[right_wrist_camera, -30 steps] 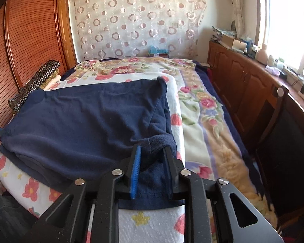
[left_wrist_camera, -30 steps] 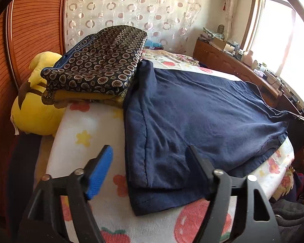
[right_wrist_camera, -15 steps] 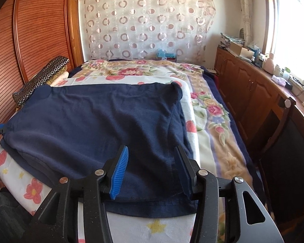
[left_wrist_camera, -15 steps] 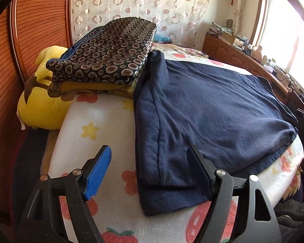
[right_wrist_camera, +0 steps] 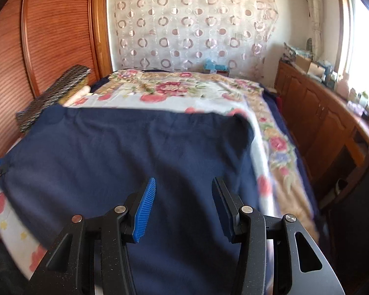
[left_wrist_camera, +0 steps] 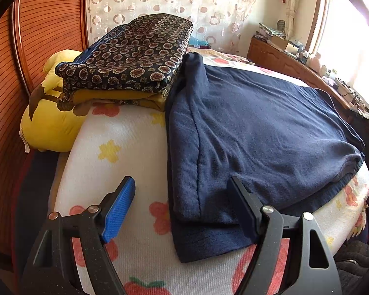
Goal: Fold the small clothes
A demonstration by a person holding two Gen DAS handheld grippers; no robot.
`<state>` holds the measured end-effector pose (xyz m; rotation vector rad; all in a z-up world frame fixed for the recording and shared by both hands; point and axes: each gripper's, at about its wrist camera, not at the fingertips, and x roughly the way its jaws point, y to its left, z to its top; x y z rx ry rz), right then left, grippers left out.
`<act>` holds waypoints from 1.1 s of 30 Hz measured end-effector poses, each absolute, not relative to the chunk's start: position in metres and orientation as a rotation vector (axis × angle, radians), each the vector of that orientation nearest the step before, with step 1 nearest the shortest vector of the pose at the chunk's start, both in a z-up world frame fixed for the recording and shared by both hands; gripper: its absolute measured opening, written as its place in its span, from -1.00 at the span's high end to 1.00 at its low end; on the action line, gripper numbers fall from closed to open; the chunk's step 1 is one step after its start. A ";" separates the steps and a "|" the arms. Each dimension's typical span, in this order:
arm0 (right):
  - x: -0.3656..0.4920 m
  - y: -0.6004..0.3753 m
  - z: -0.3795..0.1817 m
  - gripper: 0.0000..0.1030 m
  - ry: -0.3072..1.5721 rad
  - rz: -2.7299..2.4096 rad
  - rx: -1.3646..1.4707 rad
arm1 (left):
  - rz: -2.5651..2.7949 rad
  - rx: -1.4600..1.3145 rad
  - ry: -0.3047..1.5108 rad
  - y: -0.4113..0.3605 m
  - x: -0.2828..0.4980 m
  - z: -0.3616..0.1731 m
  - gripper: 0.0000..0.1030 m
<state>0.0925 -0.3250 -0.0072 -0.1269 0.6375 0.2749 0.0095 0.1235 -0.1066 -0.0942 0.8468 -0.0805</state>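
1. Folding was mid-way, I'd say: the dark navy fleece garment [left_wrist_camera: 258, 132] lay spread on the bed with one fold already in it, its upper layer sitting back from the hem at about 6 o'clock in the left wrist view.
2. The right gripper [right_wrist_camera: 183, 205] had just been opening and nothing was between its jaws; it hung spread above the navy cloth, pads clear of it. That view was smeared, so finer detail of the cloth under it was hard to call.
3. The left gripper [left_wrist_camera: 182, 209] was spread wide too, pinching nothing. Its blue pad sat over the white flower-print blanket [left_wrist_camera: 125, 162], its black one over the garment's near left corner.
4. Next move, my guess: both grippers needed a fresh pinch on an edge, probably the near hem or a side, to carry it across for another fold. Fleece is thick and floppy, so catching both layers evenly looked like the fiddly part.
5. Surface: a soft bed, so the blanket could bunch up along with the garment.
6. Room stuff: a folded dark paisley-patterned cloth stack [left_wrist_camera: 132, 56] at 11 o'clock just touching the garment's far corner, a yellow plush toy [left_wrist_camera: 49, 123] at 9 o'clock, a ribbed wooden wardrobe [right_wrist_camera: 56, 32] on the left, a circle-pattern sheer curtain [right_wrist_camera: 192, 24] at 12 o'clock, and wooden cabinets [right_wrist_camera: 319, 113] under the window at 3 o'clock.
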 end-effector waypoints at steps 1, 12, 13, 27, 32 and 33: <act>0.102 -0.326 -0.004 0.04 0.635 0.262 -0.142 | -0.081 -0.096 0.848 0.123 0.010 -0.107 -0.51; 0.268 -0.358 -0.006 0.37 0.774 0.140 -0.029 | -0.074 -0.066 0.835 0.119 0.010 -0.110 -0.51; 0.279 -0.359 -0.010 0.42 0.792 0.138 -0.008 | -0.073 -0.061 0.834 0.118 0.010 -0.111 -0.51; 0.309 -0.377 0.017 0.95 0.737 -0.091 0.079 | -0.071 -0.055 0.838 0.118 0.011 -0.111 -0.51; 0.308 -0.366 0.026 0.83 0.736 -0.075 0.025 | -0.072 -0.050 0.845 0.117 0.010 -0.111 -0.51; 0.305 -0.363 0.029 0.83 0.730 -0.042 0.014 | -0.073 -0.053 0.844 0.117 0.010 -0.110 -0.51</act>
